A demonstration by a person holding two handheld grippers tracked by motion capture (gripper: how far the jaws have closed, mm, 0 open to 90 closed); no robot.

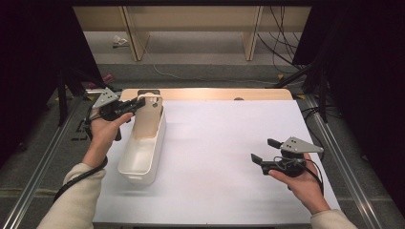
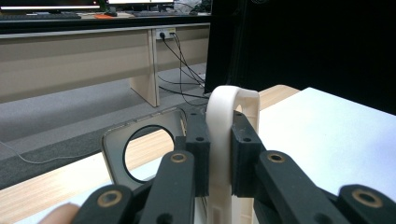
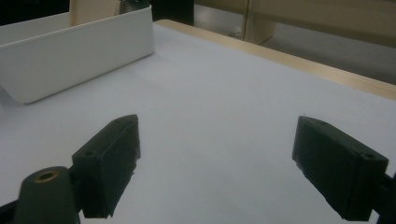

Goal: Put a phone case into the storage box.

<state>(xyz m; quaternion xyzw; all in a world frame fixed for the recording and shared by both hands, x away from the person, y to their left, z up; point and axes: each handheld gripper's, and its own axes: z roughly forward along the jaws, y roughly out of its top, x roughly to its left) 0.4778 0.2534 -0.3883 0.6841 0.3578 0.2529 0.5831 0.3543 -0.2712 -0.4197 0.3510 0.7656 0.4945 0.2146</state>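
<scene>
A grey floor with trailing cables and pale wooden furniture legs surrounds my white-topped table (image 1: pixel 224 143), where a white bin (image 1: pixel 143 152) sits at the left. My left gripper (image 1: pixel 138 102) pinches the cutting board's (image 1: pixel 148 119) white handle (image 2: pixel 224 116), the board standing tilted in the bin's far end, while my right gripper (image 1: pixel 263 150) hovers spread over bare tabletop.

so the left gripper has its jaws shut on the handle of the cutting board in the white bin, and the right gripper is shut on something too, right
Not quite. The right gripper holds nothing: the right gripper view shows its jaws spread wide over the bare white table. The rest stands: the left gripper has its jaws shut on the handle of the cutting board, which stands in the white bin.
</scene>
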